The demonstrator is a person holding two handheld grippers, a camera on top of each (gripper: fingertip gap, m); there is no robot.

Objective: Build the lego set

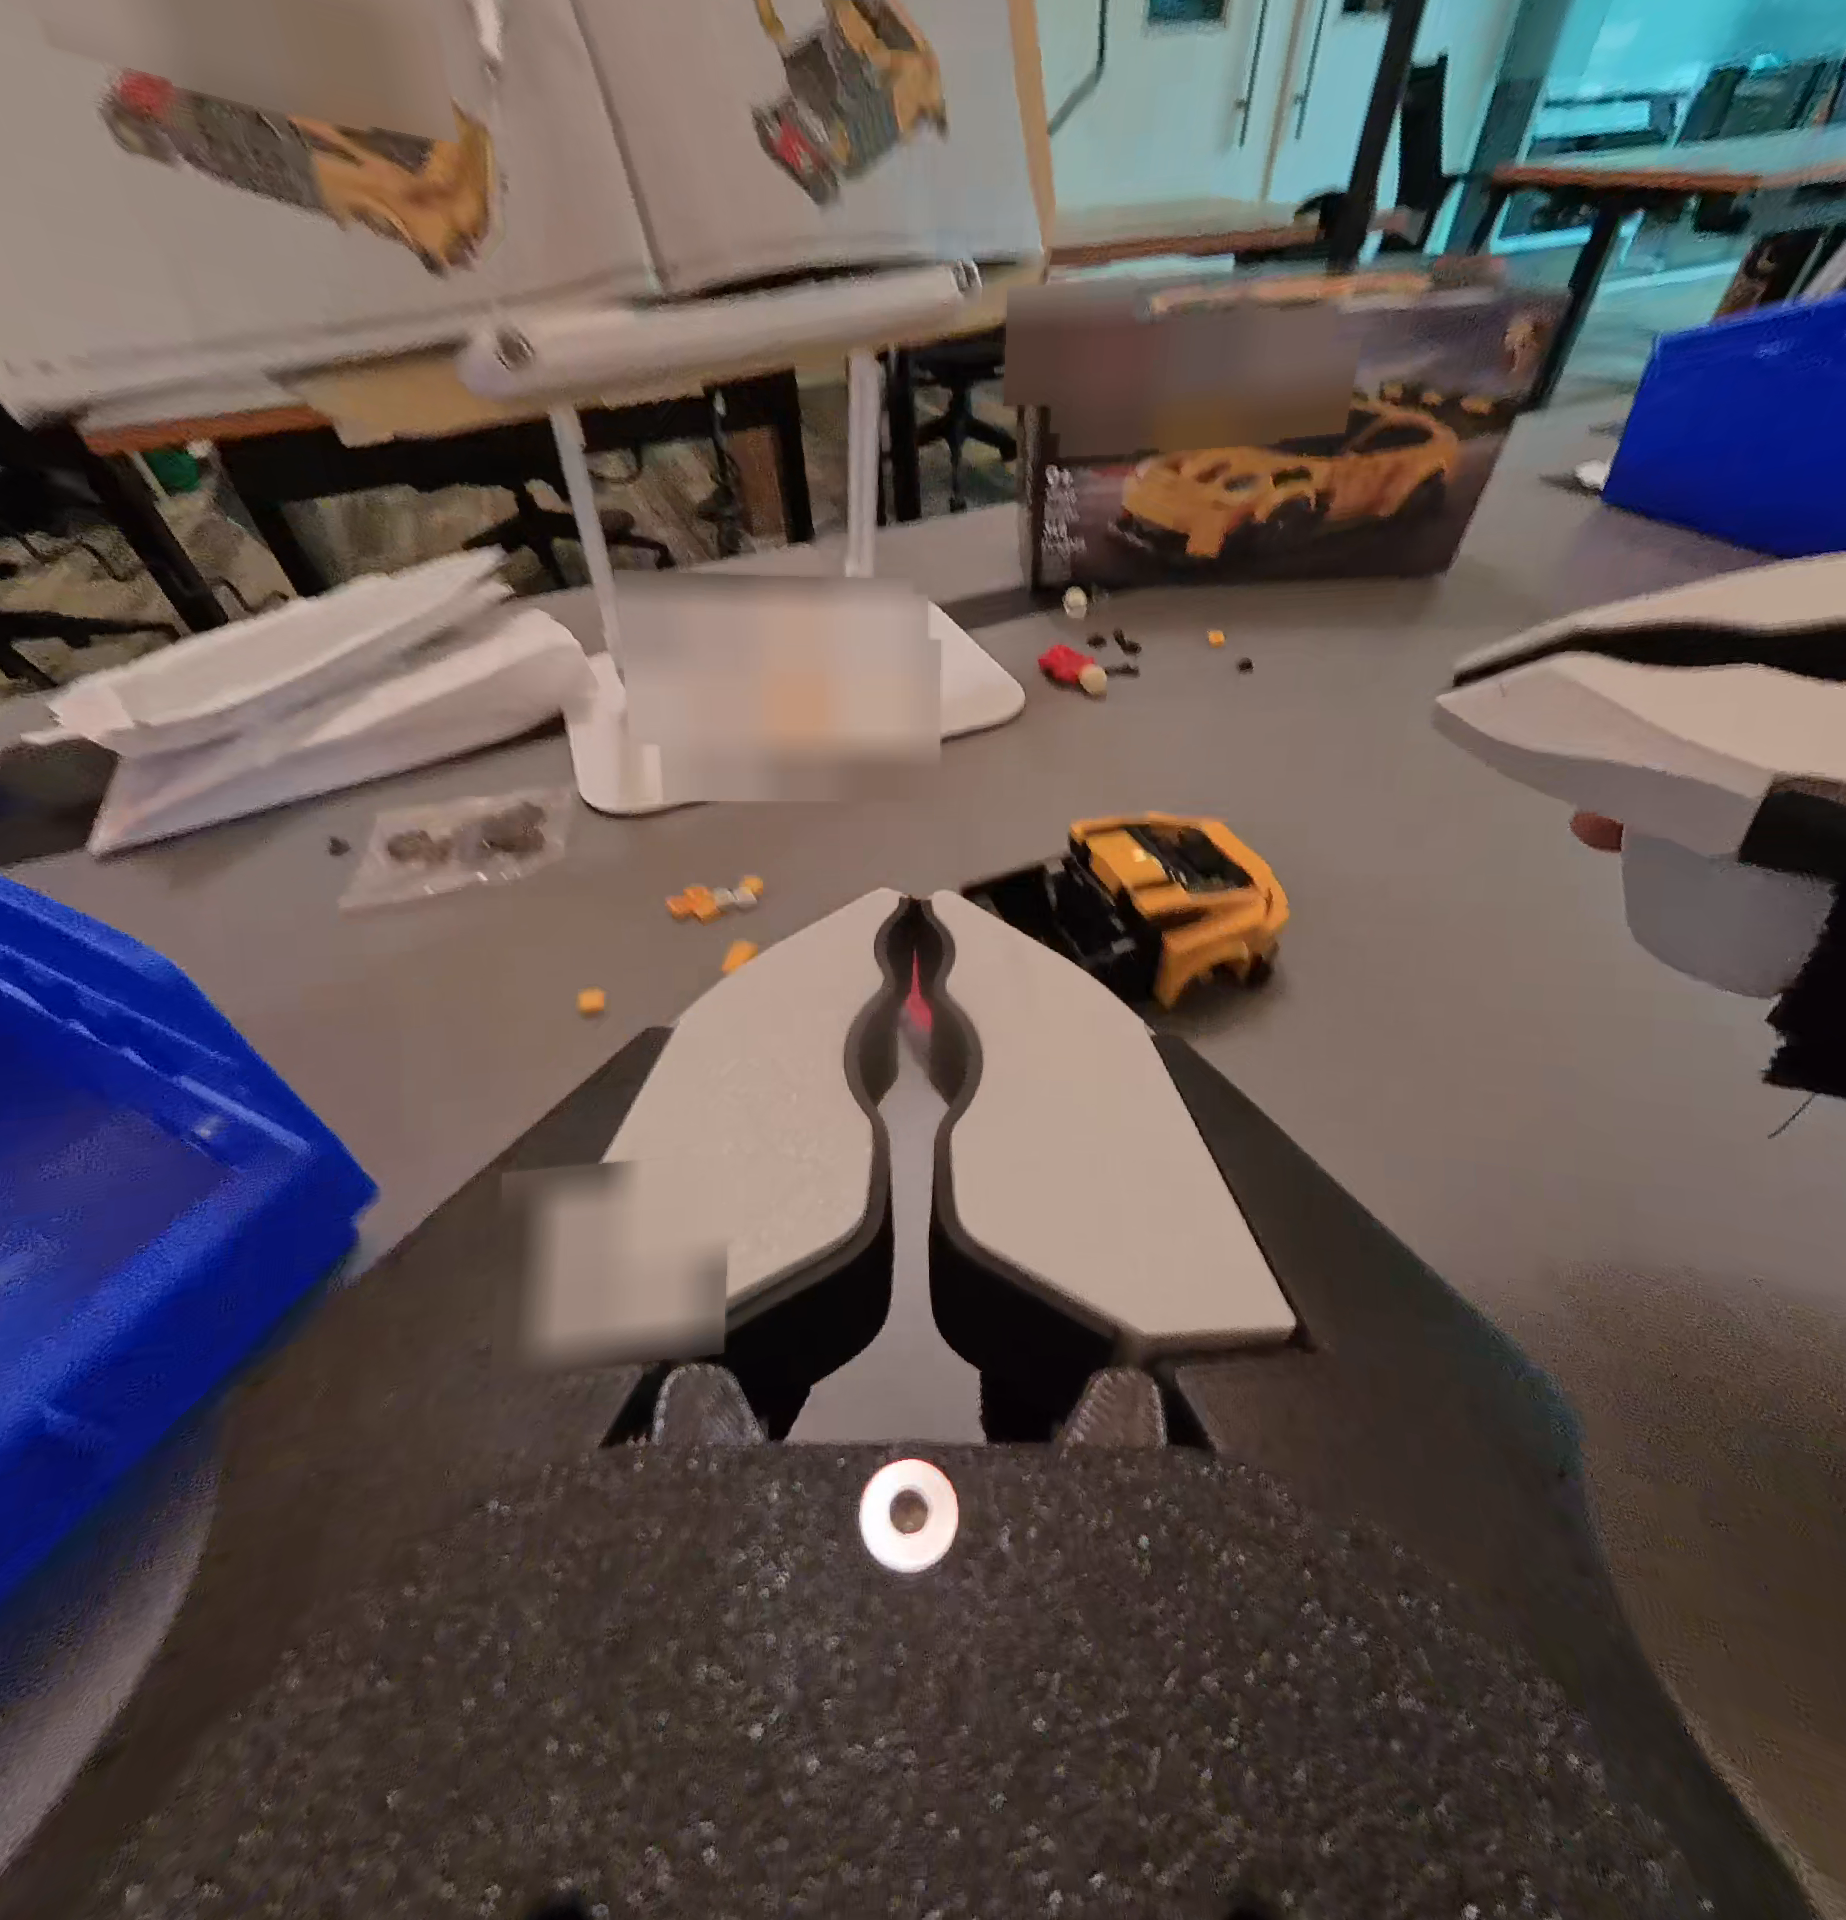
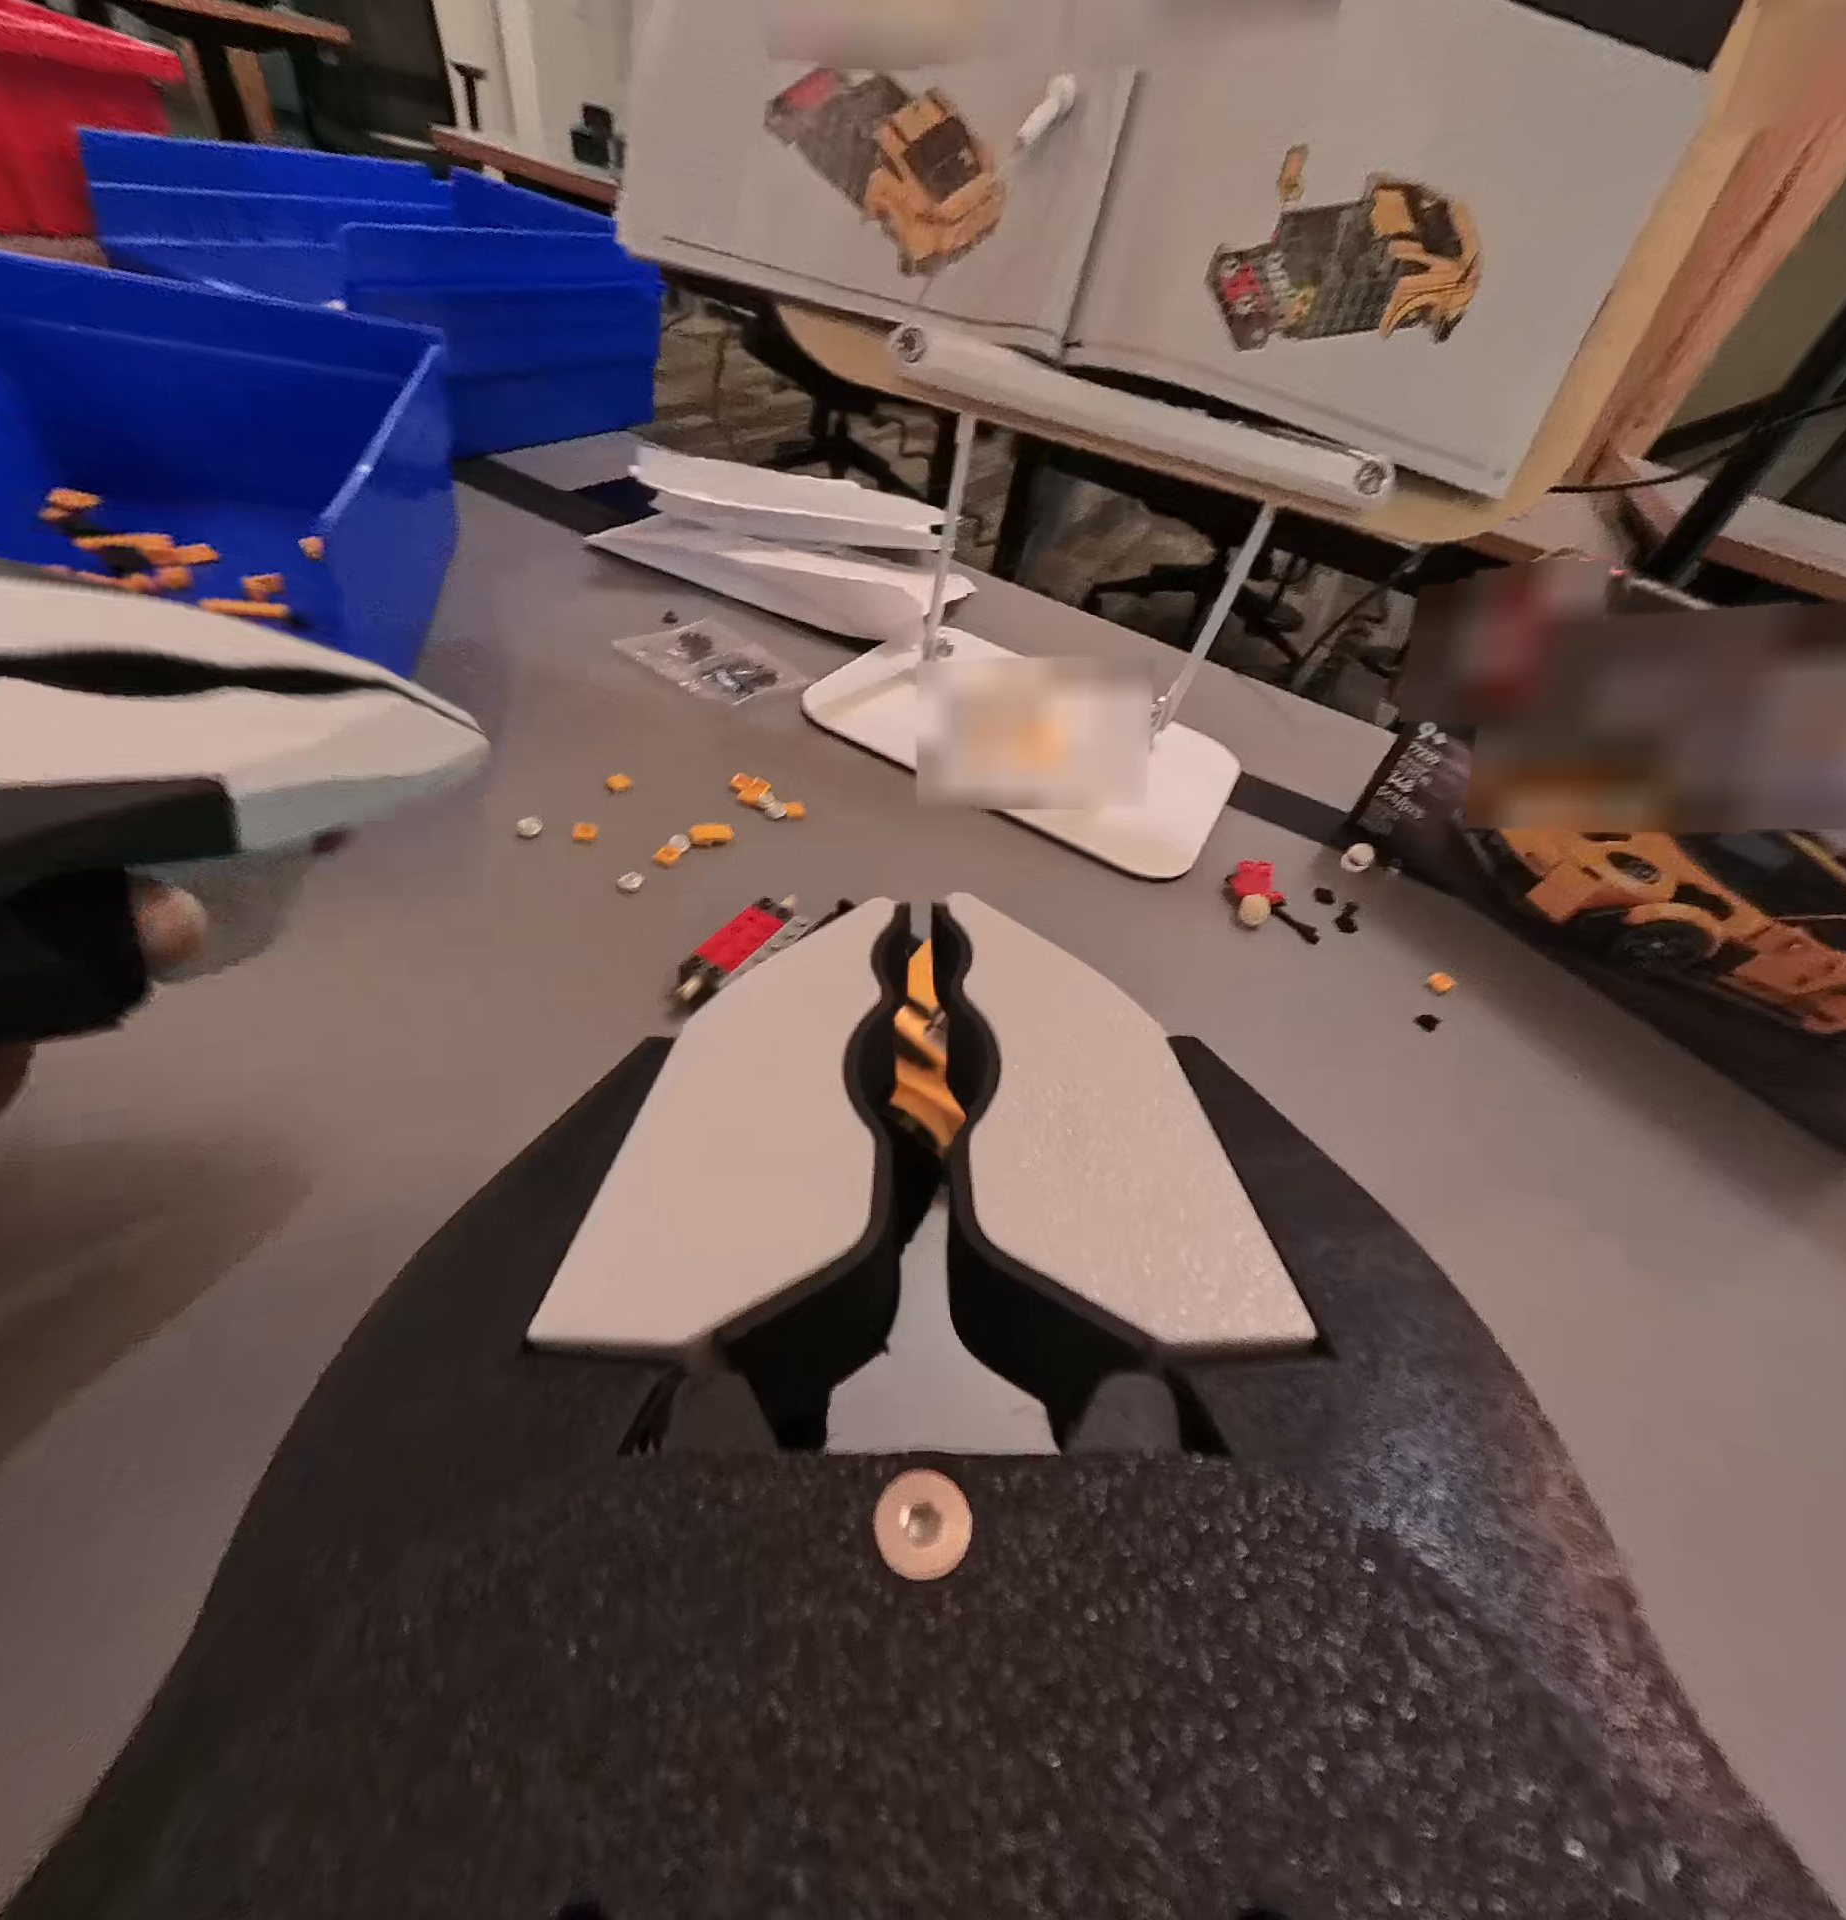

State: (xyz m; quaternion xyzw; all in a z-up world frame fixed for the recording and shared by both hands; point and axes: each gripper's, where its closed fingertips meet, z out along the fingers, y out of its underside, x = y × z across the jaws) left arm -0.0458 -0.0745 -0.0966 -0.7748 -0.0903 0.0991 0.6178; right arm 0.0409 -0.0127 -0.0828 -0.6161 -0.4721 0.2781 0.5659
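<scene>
A partly built yellow and black lego car [image 1: 1168,904] lies on the grey table [image 1: 1418,1091], just right of my left gripper's tips. My left gripper [image 1: 914,902] is shut, with nothing seen held. A red sliver [image 1: 916,997] shows through its gap. It is the small red and black assembly [image 2: 737,940] lying on the table. My right gripper [image 2: 921,909] is shut and hovers over the car, whose yellow and black [image 2: 924,1070] shows through its gap. Each gripper also shows in the other's view, the right one [image 1: 1459,696] and the left one [image 2: 462,743].
An open instruction booklet [image 2: 1106,208] sits on a white stand [image 1: 981,686] at the back. The set box [image 1: 1262,488] stands back right. Blue bins [image 2: 275,416] on the left hold orange pieces. Loose orange pieces [image 2: 690,831], a parts bag [image 1: 451,842] and white paper bags [image 1: 327,675] lie around. Tip to tip, the grippers are about 11 cm apart.
</scene>
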